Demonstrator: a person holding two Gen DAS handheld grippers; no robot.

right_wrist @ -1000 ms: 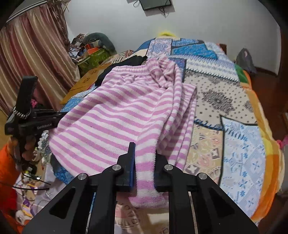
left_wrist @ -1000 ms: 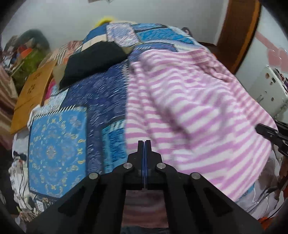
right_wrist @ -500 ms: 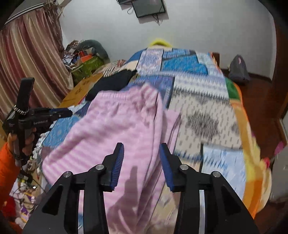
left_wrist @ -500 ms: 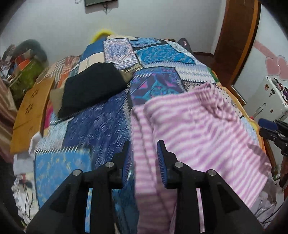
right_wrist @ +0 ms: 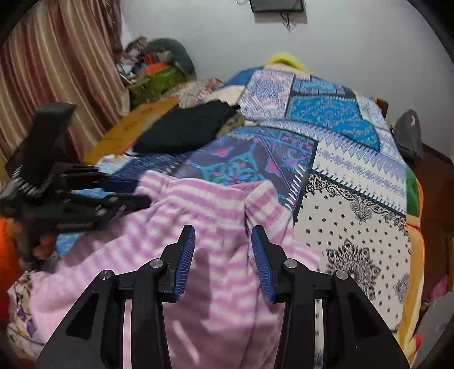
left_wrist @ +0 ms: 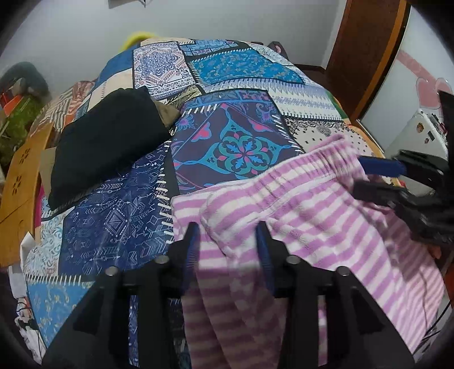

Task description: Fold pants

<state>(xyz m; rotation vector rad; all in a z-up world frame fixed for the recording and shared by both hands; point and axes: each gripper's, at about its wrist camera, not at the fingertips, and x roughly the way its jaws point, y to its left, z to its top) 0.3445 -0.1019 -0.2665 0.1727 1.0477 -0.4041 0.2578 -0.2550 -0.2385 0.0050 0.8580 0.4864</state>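
On the bed (left_wrist: 244,68), pants (left_wrist: 326,215) lie under the left claw (left_wrist: 228,249) and right claw (right_wrist: 223,249); both have just spread, gripping nothing.

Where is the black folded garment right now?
The black garment lies on the patchwork quilt, up and left of the striped pants in the left wrist view, beside the wooden board at the bed's left edge.

A bed (left_wrist: 238,71) is being covered by a patchwork quilt (right_wrist: 354,181) in blues and whites. Plain white walls (right_wrist: 212,37) are being lit evenly. Striped brownish curtains (right_wrist: 54,71) are being hung at one side; a brown wooden door (left_wrist: 366,48) is being seen opposite. A dark screen (right_wrist: 276,5) is being mounted high.
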